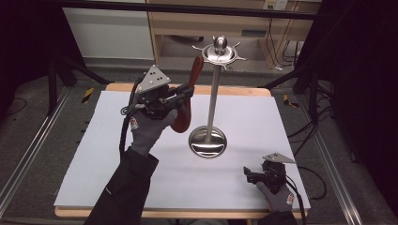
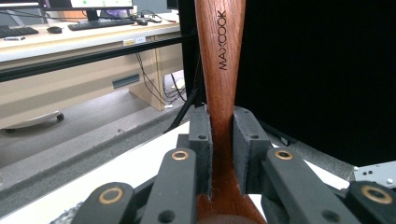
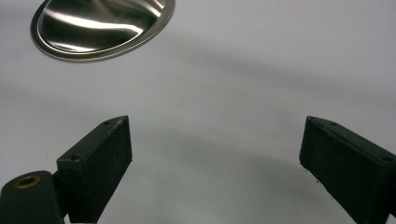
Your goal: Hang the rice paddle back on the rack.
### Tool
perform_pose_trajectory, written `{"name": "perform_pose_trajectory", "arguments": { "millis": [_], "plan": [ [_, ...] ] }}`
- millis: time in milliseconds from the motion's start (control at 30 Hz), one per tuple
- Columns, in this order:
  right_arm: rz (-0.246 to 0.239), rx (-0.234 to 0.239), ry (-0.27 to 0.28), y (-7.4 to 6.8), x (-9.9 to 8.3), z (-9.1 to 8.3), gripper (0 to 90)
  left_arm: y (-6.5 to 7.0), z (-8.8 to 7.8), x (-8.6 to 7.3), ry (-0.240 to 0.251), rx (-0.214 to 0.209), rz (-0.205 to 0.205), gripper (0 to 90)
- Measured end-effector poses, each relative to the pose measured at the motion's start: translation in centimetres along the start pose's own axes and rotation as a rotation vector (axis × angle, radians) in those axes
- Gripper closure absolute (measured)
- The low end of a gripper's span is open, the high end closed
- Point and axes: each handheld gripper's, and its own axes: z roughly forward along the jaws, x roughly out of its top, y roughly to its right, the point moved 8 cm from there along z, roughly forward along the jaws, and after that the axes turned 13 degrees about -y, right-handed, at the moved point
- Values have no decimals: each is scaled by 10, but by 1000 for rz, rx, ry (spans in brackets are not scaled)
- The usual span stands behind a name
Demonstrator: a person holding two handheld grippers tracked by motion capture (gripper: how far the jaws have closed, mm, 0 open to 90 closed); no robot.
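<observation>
Table: wooden-edged table with a big white sheet on top, pretty much the whole work area.

Stand: shiny steel utensil stand, a tall thin pole on a round dished base, with a knob and a ring of little hooks up top. It's upright around the middle of the sheet. The right gripper view catches the rim of its base at the top left.

Spoon: dark reddish-brown wooden spoon, "MAXCOOK" printed on the handle. It's held up off the table just left of the pole, handle up, bowl down.

Left gripper: left gripper clamped tight on the spoon's narrow neck, jaws pressed on both sides, gloved hand behind it.

Right gripper: right gripper low near the front right corner of the sheet, jaws spread wide with nothing in them.
</observation>
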Motion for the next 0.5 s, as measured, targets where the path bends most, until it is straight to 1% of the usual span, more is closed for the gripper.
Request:
{"name": "perform_pose_trajectory", "arguments": {
  "millis": [367,500],
  "plan": [
    [-3,2,-1,0,0,0,97,0,10,0,3,-5,-7,783],
    [1,5,-3,-1,0,0,96,0,13,0,0,-1,-6,782]
  ]
}}
